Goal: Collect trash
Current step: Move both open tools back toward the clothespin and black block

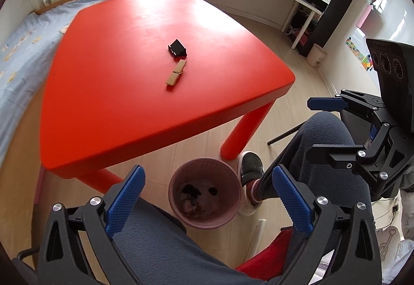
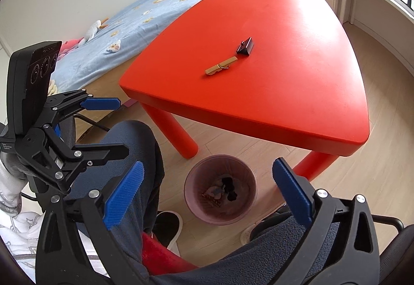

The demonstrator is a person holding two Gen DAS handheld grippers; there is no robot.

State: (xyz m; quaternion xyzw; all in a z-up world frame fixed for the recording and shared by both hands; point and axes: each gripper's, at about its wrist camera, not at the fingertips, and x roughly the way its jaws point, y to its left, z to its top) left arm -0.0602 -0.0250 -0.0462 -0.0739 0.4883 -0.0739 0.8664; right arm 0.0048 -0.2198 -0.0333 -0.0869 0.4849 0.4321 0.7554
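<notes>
Left hand-held gripper right up close, blue pads spread wide and nothing between them, hanging over the person's knees. Right hand-held gripper, same story: jaws apart, empty, and it shows from the side in the left wrist view too.

Straight ahead and below, on the floor between the feet, the pink wastebasket, with dark scraps and bits already lying at its bottom. It stands just off the front edge of the red worktop, beside a red leg.

Up on the worktop, two pieces left: a wooden clothespin and a black binder clip, nearly touching end to end, well back from the near edge.

My read: the next pick is one of those two. The clothespin lies flat and slim, so come down steeply, pads either side of its narrow width, and close low. The clip sits tented, easier to pinch across its body. Take care not to nudge the neighbour.

Obstacles? The knees, a black shoe by the wastebasket, and the worktop's edge on the return.
</notes>
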